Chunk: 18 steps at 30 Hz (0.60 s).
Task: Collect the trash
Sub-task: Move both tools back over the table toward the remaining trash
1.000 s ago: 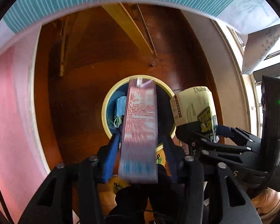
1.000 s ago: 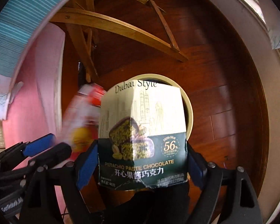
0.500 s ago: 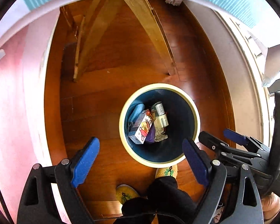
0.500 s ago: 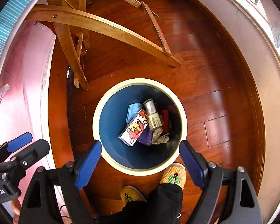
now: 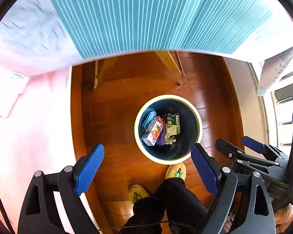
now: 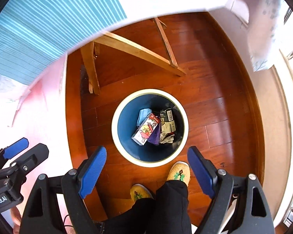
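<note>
A round bin with a cream rim (image 5: 199,120) (image 6: 115,117) and dark blue inside stands on the wood floor below both grippers. In it lie a red-and-white cartoon carton (image 5: 154,131) (image 6: 145,130), a green-and-cream chocolate box (image 5: 172,123) (image 6: 167,123), a blue item and crumpled paper. My left gripper (image 5: 147,167) is open and empty, high above the bin's near side. My right gripper (image 6: 147,170) is open and empty, also above the bin. The right gripper shows at the right of the left wrist view (image 5: 244,148).
A table with a teal striped cloth (image 5: 146,15) (image 6: 39,29) hangs over the far side. Its wooden legs (image 6: 138,48) stand behind the bin. A pink cloth (image 5: 29,126) hangs at left. The person's yellow slippers (image 6: 177,172) stand just near the bin.
One second ago each gripper held a carton over the bin. Both opened and the cartons dropped into the bin. Both grippers have since risen and tilted toward the table.
</note>
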Motion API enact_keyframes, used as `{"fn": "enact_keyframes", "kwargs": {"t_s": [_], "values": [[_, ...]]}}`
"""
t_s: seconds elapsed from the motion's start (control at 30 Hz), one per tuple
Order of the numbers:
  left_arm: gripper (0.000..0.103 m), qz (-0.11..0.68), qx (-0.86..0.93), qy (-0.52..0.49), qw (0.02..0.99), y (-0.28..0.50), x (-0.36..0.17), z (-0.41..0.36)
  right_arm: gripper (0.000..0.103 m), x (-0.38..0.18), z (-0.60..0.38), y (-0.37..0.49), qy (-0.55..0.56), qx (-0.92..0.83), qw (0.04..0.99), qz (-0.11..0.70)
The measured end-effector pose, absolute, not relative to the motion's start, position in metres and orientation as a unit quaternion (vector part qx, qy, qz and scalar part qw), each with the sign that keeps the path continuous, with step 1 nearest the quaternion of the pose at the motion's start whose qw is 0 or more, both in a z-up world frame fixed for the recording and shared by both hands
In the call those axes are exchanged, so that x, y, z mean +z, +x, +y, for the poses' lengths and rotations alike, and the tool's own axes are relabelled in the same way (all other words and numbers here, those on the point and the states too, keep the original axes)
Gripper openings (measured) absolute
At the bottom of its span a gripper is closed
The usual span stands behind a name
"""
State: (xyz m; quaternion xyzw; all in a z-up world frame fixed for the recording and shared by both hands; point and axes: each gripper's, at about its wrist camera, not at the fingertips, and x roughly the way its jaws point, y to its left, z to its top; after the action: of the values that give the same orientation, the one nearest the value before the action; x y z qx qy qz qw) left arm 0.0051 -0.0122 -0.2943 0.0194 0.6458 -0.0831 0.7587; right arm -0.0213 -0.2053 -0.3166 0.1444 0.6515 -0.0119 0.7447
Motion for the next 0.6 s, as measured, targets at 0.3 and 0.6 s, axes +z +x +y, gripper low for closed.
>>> {"fn": "enact_keyframes", "kwargs": {"t_s": [0.3,0.6], "values": [[0.089,0.625,-0.080,0.029,0.776,-0.003,-0.177,-0.003,0.086,-0.203,-0.203,-0.027,0.131,0.001,0.762,0.634],[0.089,0.559,-0.083,0.036,0.824,0.000,-0.056,0.007,0.086,-0.082,-0.201,-0.022,0.106,0.031,0.813,0.571]]}}
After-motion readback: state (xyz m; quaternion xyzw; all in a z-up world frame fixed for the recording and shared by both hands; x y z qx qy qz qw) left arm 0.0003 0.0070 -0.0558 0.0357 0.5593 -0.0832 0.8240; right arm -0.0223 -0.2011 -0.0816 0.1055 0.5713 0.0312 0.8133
